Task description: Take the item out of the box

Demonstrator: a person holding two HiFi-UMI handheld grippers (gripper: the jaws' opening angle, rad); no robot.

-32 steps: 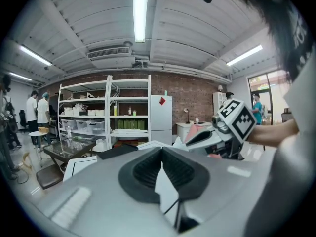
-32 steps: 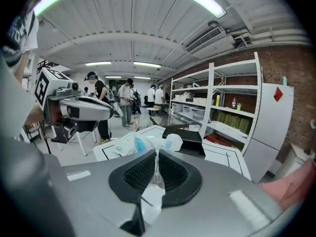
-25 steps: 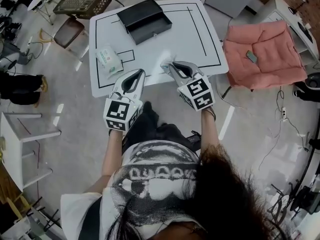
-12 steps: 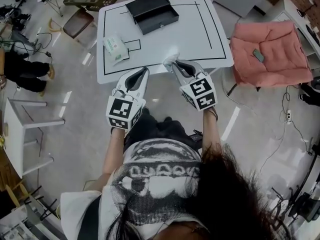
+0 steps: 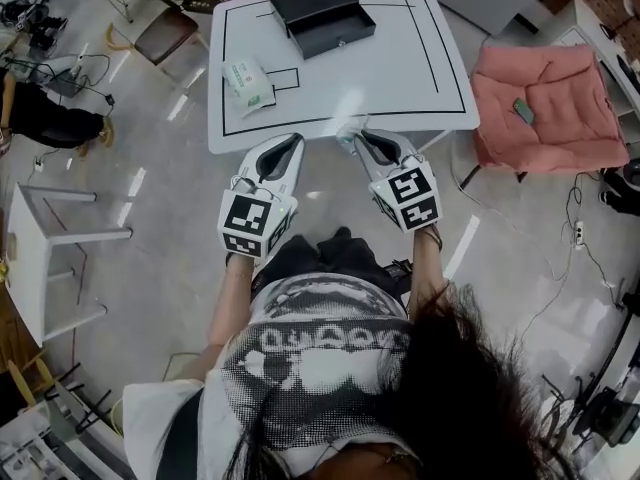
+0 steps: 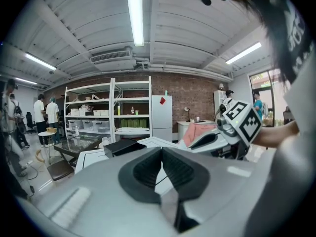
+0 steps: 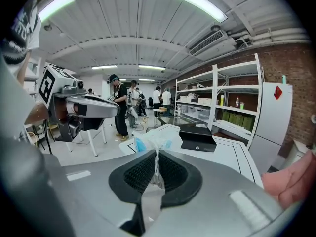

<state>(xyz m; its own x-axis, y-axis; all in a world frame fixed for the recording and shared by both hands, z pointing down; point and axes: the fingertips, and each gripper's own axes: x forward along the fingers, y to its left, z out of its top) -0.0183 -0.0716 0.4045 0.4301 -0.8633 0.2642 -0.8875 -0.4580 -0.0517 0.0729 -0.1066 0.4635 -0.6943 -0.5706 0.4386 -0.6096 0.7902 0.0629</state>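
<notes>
The black box (image 5: pixel 322 13) lies open at the far side of the white table (image 5: pixel 400 78); the right gripper view also shows this box (image 7: pixel 197 135). My right gripper (image 5: pixel 355 138) is shut on a thin clear plastic bag (image 5: pixel 348 106), which sticks up between the pads with a blue patch in it (image 7: pixel 154 142). It hangs at the table's near edge. My left gripper (image 5: pixel 290 143) is beside it, just off the near edge, jaws shut with nothing between them (image 6: pixel 161 151).
A pack of wipes (image 5: pixel 248 80) lies on the table's left side inside a marked square. A pink cushioned seat (image 5: pixel 545 103) stands to the right, a white stool (image 5: pixel 50 258) to the left. Shelves (image 6: pixel 113 107) and people stand beyond.
Both grippers have drawn back from over the table's front to just off its near edge. The right one still holds the clear bag. The table now sits further up the head view.
</notes>
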